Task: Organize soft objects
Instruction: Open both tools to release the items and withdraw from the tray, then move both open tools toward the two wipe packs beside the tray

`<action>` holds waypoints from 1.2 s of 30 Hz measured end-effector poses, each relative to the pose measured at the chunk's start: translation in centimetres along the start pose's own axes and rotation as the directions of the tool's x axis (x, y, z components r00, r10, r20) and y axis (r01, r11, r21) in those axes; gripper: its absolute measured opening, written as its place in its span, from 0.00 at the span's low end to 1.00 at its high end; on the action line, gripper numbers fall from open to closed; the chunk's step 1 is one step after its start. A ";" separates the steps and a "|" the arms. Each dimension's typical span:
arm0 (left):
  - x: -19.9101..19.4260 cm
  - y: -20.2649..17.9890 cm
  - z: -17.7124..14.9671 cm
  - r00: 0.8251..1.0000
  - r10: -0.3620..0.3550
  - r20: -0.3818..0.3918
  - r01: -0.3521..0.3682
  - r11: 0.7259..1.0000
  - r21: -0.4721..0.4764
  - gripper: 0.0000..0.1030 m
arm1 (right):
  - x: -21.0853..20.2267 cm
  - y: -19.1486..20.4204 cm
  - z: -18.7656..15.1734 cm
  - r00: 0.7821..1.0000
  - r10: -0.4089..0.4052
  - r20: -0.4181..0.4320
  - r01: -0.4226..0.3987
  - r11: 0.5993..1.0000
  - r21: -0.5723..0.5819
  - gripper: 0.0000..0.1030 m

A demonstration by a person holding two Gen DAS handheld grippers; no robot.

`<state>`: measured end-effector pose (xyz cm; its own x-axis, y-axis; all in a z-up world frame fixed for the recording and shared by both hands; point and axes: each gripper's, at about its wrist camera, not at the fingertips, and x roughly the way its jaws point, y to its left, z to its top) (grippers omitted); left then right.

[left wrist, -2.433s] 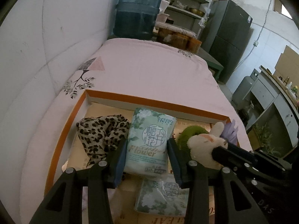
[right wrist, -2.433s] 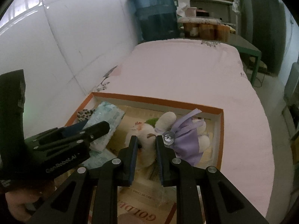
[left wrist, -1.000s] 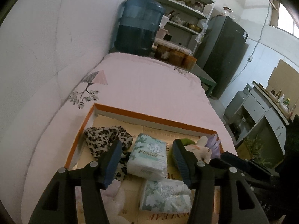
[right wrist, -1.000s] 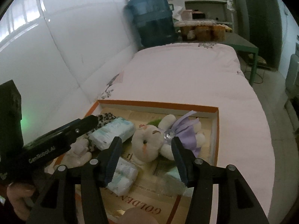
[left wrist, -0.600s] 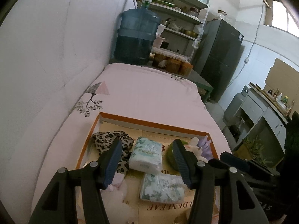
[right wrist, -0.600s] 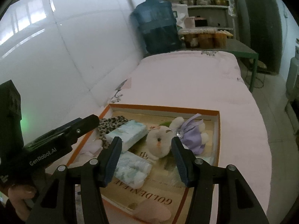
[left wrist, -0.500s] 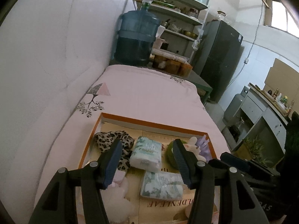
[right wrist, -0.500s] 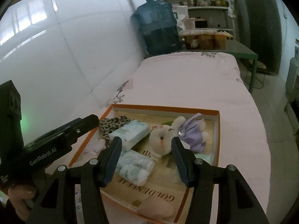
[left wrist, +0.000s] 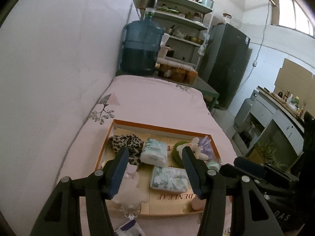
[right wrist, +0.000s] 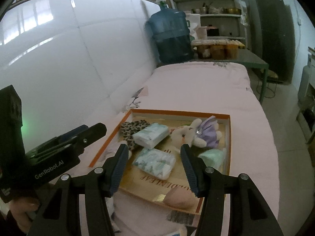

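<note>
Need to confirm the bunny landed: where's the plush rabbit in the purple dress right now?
In the right wrist view the plush rabbit lies in the orange-rimmed box, far right corner, beside the upper tissue pack.

I see the tray [left wrist: 161, 127] on the bed [left wrist: 153, 100], near the wall-side edge. In it, the scarf [left wrist: 126, 141] lies at the far left corner, one tissue pack [left wrist: 154, 153] right of it, the plush rabbit [right wrist: 185, 133] toward the far right corner, another tissue pack [left wrist: 170, 179] nearer the front rim.
</note>
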<state>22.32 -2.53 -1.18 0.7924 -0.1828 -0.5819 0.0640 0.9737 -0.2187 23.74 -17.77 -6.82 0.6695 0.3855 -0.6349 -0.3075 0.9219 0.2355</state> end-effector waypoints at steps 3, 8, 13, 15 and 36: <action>-1.3 -0.2 -0.3 1.000 0.005 0.014 -0.005 1.000 0.012 0.55 | -1.0 0.8 -0.5 1.000 -0.002 0.007 0.002 1.000 -0.004 0.55; -3.8 -0.4 -0.9 0.999 0.017 0.042 -0.019 0.999 0.037 0.55 | -2.7 2.2 -1.4 1.000 -0.001 0.018 0.001 1.000 -0.007 0.55; -6.0 -0.3 -1.5 0.998 0.031 0.060 -0.035 0.998 0.061 0.55 | -4.1 3.5 -2.1 1.000 0.002 0.029 -0.002 1.000 -0.010 0.55; -6.8 -0.2 -1.7 0.997 0.034 0.066 -0.038 0.997 0.069 0.55 | -4.7 4.2 -2.3 0.999 0.001 0.034 0.000 1.000 -0.019 0.55; -12.6 -0.4 -4.0 0.994 0.036 0.106 -0.050 0.990 0.130 0.55 | -9.3 7.5 -4.8 0.998 0.001 0.063 0.000 1.000 -0.022 0.55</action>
<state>9.89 -1.15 3.06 0.8540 -0.1319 -0.5033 0.1025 0.9910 -0.0858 11.95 -14.60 -2.63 0.7103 0.3879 -0.5873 -0.3217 0.9211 0.2192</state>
